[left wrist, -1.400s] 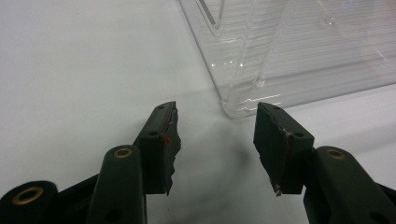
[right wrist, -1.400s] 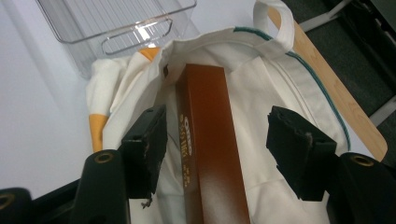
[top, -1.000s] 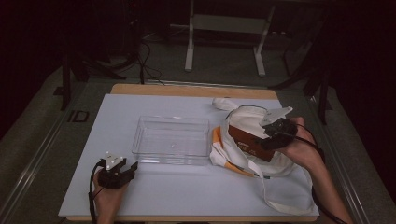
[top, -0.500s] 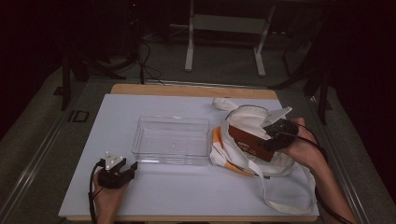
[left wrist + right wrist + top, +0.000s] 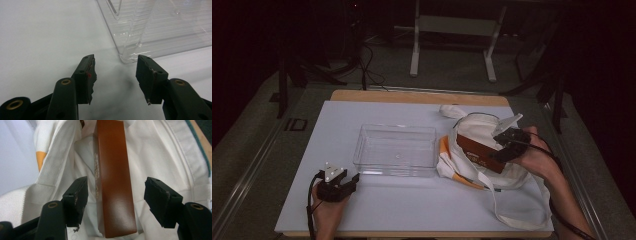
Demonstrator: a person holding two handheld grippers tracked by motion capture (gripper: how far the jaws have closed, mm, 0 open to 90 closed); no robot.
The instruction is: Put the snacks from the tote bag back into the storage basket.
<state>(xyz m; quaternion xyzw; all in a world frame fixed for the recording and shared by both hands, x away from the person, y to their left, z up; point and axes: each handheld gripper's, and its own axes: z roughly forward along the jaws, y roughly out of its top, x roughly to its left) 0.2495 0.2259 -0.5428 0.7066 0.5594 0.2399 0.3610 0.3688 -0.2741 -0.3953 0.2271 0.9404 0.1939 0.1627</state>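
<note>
A white cloth bag (image 5: pixel 482 150) with orange trim lies at the right of the white table top. A brown box (image 5: pixel 476 151) sticks out of its mouth. My right gripper (image 5: pixel 507 145) hovers over the near end of that box, open, with its jaws wide on either side of the brown box (image 5: pixel 113 177) and not touching it. A clear plastic tray (image 5: pixel 396 149) stands empty in the middle. My left gripper (image 5: pixel 336 186) rests low at the front left, open, and its view looks at a corner of the clear tray (image 5: pixel 140 37).
The bag's long straps (image 5: pixel 512 210) trail toward the front right edge of the table. A wooden strip (image 5: pixel 412 96) borders the far edge. Beyond it are a dark floor, cables and a metal stand (image 5: pixel 452 35).
The right hand and its gripper have shifted slightly toward the box's end. The left gripper has stayed put.
</note>
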